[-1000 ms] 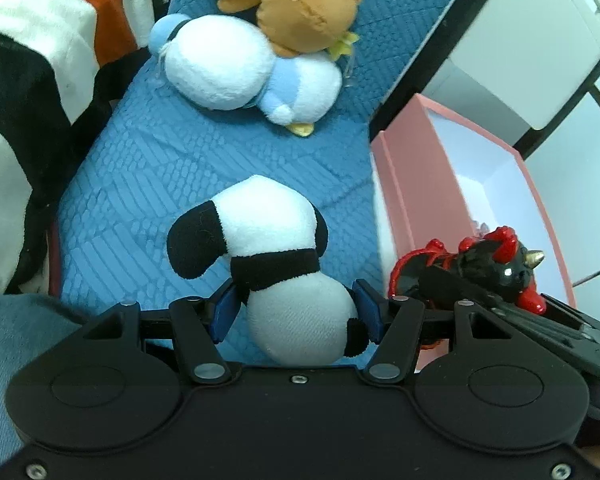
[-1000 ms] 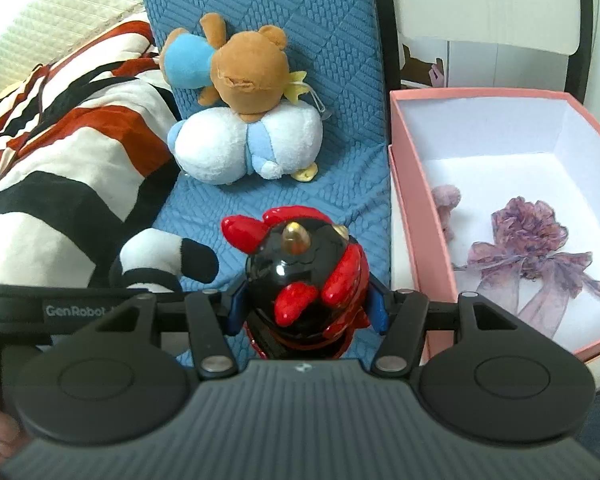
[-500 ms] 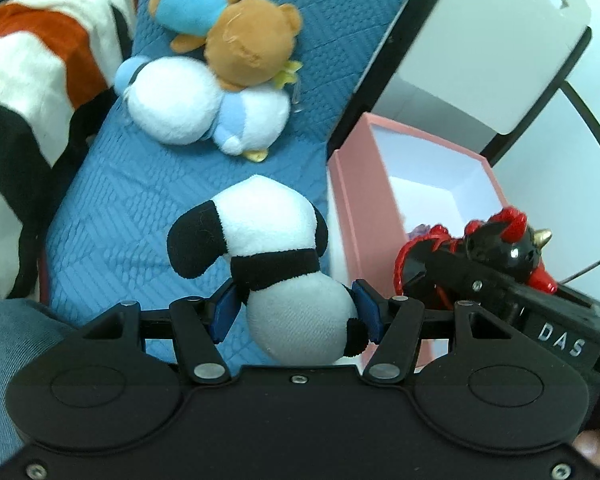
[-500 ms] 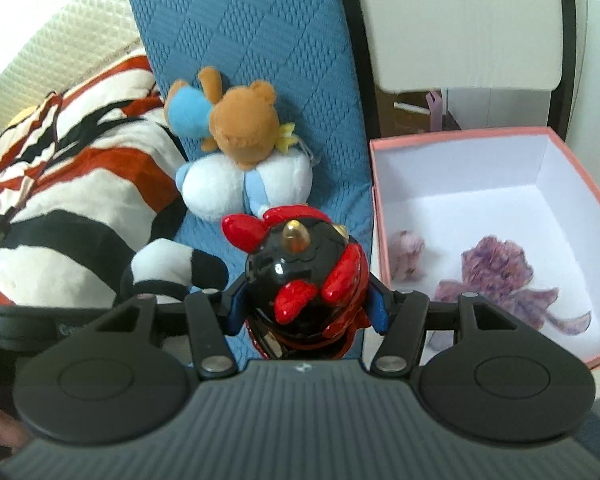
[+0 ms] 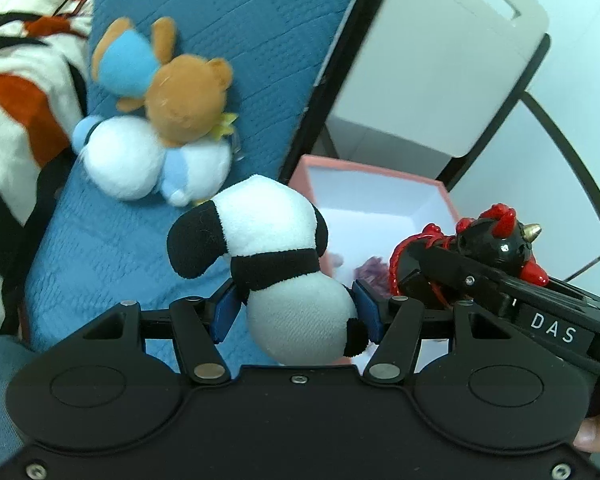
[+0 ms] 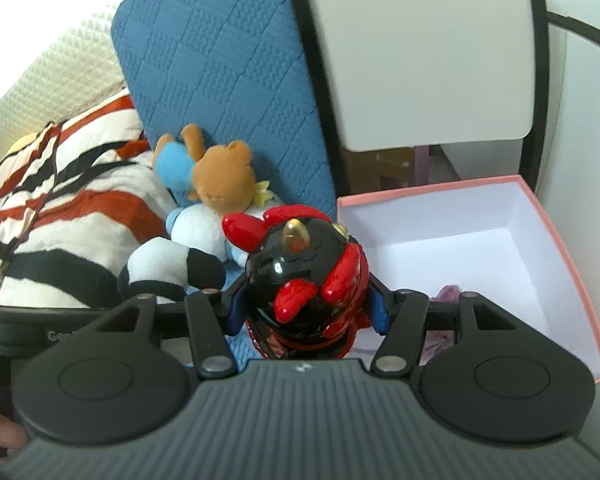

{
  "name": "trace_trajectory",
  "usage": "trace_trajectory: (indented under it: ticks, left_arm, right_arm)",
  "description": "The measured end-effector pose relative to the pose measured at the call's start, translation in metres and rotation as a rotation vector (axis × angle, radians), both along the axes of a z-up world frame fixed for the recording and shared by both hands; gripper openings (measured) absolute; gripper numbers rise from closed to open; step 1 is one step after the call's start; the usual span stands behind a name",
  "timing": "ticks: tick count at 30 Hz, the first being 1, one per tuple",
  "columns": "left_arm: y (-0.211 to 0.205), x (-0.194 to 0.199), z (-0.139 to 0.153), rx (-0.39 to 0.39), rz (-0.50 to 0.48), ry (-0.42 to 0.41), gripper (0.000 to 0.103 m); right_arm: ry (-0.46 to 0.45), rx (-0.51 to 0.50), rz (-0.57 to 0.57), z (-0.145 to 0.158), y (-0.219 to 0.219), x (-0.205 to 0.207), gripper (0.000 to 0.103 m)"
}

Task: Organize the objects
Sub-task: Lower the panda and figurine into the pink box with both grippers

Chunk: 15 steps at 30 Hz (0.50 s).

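Note:
My left gripper point(image 5: 296, 310) is shut on a black-and-white panda plush point(image 5: 276, 256), held in the air over the blue cushion point(image 5: 100, 248) near the pink box point(image 5: 380, 184). My right gripper point(image 6: 306, 308) is shut on a glossy black-and-red horned figurine point(image 6: 304, 276), held above the box's left rim; the figurine point(image 5: 496, 240) also shows at the right of the left wrist view. The pink box point(image 6: 560, 248) has a white inside with a purple ribbon flower point(image 6: 448, 294) partly hidden behind my right gripper. The panda point(image 6: 168, 268) appears at the left of the right wrist view.
A brown bear plush point(image 5: 184, 96) lies on a white-and-blue plush point(image 5: 148, 160) at the back of the cushion. A striped red, black and white blanket point(image 6: 48, 216) lies to the left. A white cabinet point(image 6: 420, 52) stands behind the box. A fingertip point(image 5: 592, 436) shows at lower right.
Both grippers have risen with their toys and drifted toward the pink box. The cushion, plush pile and box now look smaller and farther below. Neither grip has changed.

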<state>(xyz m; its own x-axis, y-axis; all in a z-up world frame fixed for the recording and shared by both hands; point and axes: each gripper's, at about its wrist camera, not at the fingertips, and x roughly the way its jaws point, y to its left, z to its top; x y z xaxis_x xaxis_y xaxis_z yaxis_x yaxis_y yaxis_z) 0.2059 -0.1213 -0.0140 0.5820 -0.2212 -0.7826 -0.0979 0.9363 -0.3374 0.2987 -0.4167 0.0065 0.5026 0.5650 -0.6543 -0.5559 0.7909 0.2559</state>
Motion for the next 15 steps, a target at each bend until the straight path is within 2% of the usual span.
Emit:
trace_trajectory:
  ticks: [5,15]
  left_arm:
    - [-0.029,0.019,0.013,0.021,-0.04,-0.043,0.058]
    - [-0.067,0.048,0.002,0.007,-0.076,-0.046,0.058]
  right_arm:
    - [-0.013,0.025,-0.023,0.008,-0.018,0.016,0.06]
    - [-0.003,0.024,-0.082,0.0,-0.059,0.044,0.06]
